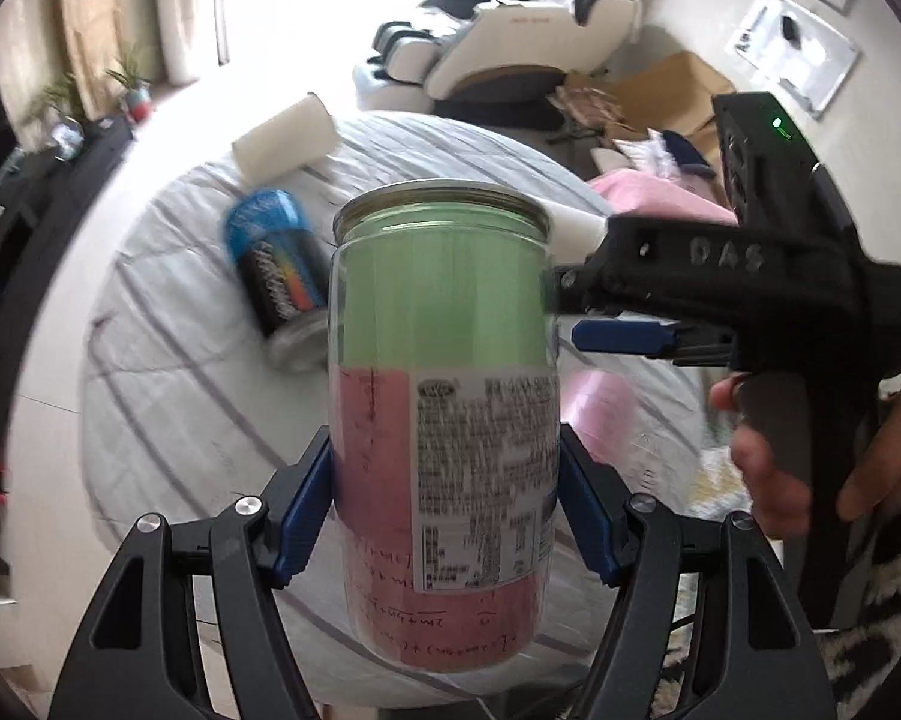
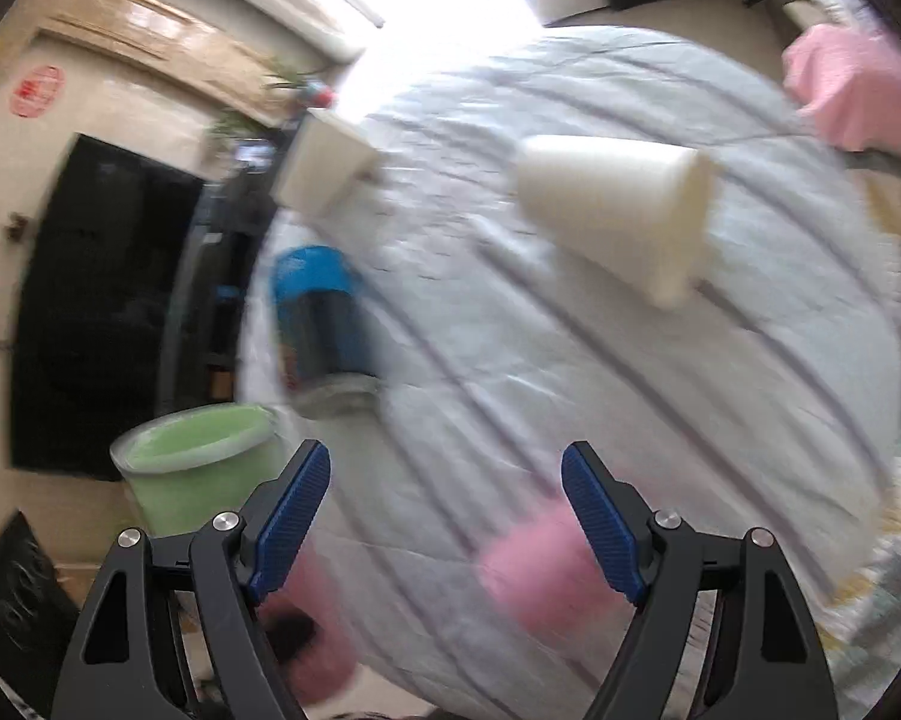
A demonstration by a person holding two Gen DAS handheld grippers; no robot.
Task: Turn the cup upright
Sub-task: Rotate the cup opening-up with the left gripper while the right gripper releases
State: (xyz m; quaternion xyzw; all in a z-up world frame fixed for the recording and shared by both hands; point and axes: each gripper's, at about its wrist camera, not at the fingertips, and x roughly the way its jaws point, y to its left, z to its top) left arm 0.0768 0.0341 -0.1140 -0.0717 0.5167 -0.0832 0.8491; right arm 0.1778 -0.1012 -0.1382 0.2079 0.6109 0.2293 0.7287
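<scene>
Left wrist view: left gripper (image 1: 444, 504) pinching green-and-pink cup (image 1: 441, 420) low on its body, blue pads pressed on both sides. Cup upright in the grip, open rim up, held above round surface (image 1: 168, 396) with striped white cloth. Printed label facing camera. Blue-and-black can (image 1: 279, 276) lying on its side on the cloth behind the cup. White cup (image 1: 285, 138) lying on its side farther back. Right gripper (image 1: 561, 312) entering from right, tips just beside cup's upper wall; spread or pressed together, cannot tell here. Hand (image 1: 810, 450) on its handle.

Right wrist view: right gripper (image 2: 447, 516) spread wide, nothing between the pads. Green cup rim (image 2: 195, 438) at lower left, beside the left pad. Second white cup (image 2: 618, 216) on its side on the cloth ahead. Blurry frame.
</scene>
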